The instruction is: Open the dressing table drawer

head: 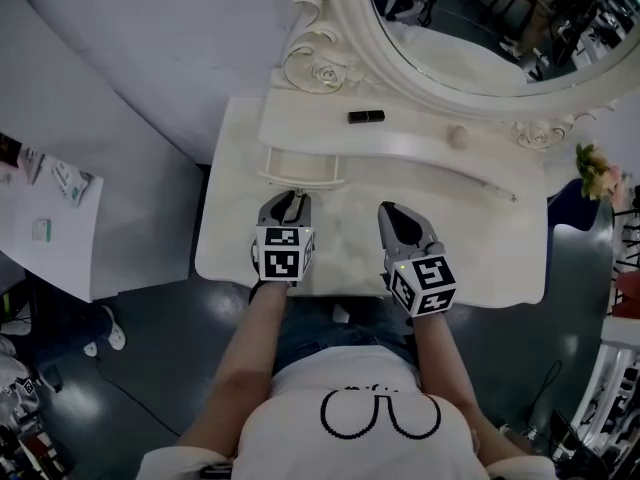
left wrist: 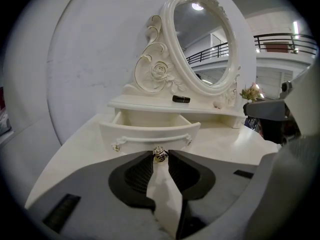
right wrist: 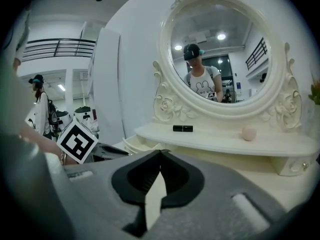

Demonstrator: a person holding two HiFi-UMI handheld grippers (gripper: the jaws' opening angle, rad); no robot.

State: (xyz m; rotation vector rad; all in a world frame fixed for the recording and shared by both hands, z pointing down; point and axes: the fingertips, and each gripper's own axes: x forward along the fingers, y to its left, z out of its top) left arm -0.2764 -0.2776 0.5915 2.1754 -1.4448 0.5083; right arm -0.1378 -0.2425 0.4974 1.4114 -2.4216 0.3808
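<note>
Left gripper point(head: 291, 200) pinches the little shiny knob point(left wrist: 159, 154) on the drawer point(left wrist: 150, 133); the drawer sticks out partway on the left of the white dressing table point(head: 470, 253); right gripper point(right wrist: 160, 154) is beside it, jaws shut tight on nothing.

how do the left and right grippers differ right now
The left gripper is closed on the knob of the drawer; the right gripper is shut with nothing between its jaws. The left gripper sits at the pulled-out drawer's front; the right gripper is over the tabletop, apart from the drawer. Both point toward the mirror.
</note>
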